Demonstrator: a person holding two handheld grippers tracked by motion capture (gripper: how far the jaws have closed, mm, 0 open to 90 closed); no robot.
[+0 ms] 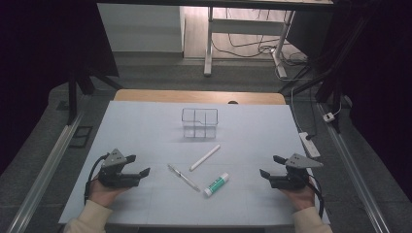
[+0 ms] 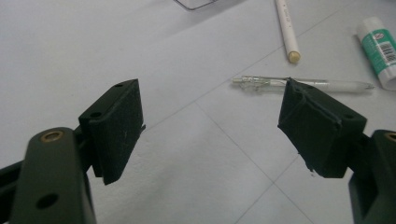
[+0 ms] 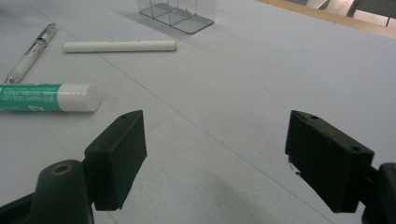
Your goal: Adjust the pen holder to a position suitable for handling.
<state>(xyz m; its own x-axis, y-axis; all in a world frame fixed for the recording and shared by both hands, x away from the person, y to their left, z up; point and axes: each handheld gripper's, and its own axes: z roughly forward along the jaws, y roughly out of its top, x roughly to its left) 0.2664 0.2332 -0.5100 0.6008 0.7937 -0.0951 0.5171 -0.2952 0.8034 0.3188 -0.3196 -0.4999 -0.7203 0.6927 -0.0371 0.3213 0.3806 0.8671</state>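
Both hands rest low on the white bench (image 1: 145,126), one at each near corner. The left gripper (image 1: 137,168) has its jaws spread wide with nothing between them, and so does the right gripper (image 1: 270,167). Between the two lie a clear pen (image 1: 184,177), a white stick (image 1: 204,158) angled above it, and a green-labelled glue stick (image 1: 215,184) just right of the pen. Farther back stands a clear divided organiser (image 1: 199,123). Bare bench lies between each gripper and these things.
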